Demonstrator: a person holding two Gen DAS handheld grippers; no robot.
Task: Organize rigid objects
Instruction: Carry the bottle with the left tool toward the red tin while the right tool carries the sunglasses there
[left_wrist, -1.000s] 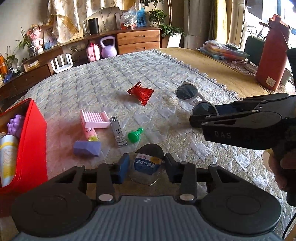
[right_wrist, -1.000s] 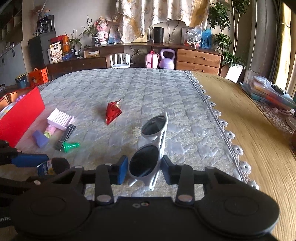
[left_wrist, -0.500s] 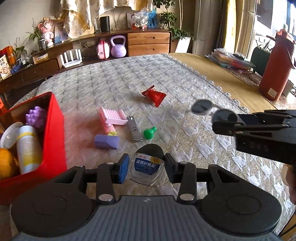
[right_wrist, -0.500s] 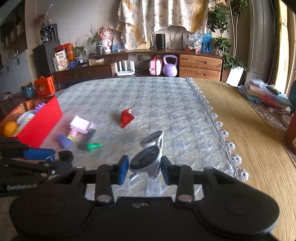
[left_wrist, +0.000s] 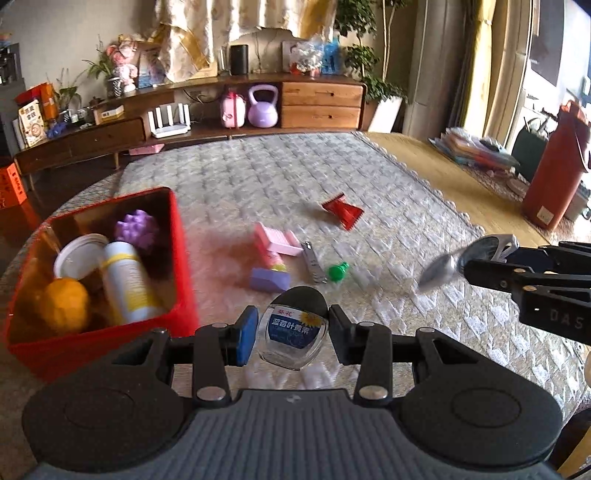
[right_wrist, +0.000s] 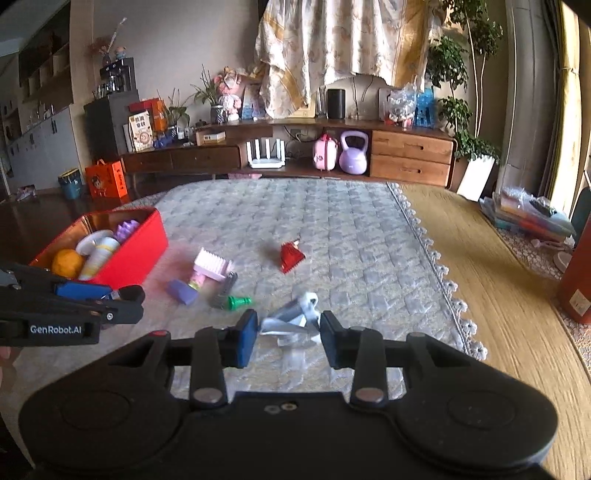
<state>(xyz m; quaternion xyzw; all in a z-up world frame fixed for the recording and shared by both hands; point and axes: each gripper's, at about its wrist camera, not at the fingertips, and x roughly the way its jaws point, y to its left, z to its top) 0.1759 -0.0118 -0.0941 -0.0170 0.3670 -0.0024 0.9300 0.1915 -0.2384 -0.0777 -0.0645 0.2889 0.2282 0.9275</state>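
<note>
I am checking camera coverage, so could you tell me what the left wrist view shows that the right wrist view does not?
Only the left wrist view shows the labelled bottle face-on in the left gripper, and the whole tall red flask. Only the right wrist view shows the orange bag on the floor and the sunglasses from behind in the right gripper. Both show the red box, red wrapper and green piece.

Quilted cloth cover (left_wrist: 332, 177); glossy red tin (left_wrist: 181, 258); clear plastic bottle (left_wrist: 293, 338).

A long low wooden sideboard (right_wrist: 295, 155) lines the beige back wall (right_wrist: 177, 44) beneath a patterned cream curtain (right_wrist: 332, 44); sunlight falls across the woven yellow floor mat (right_wrist: 498, 277).
</note>
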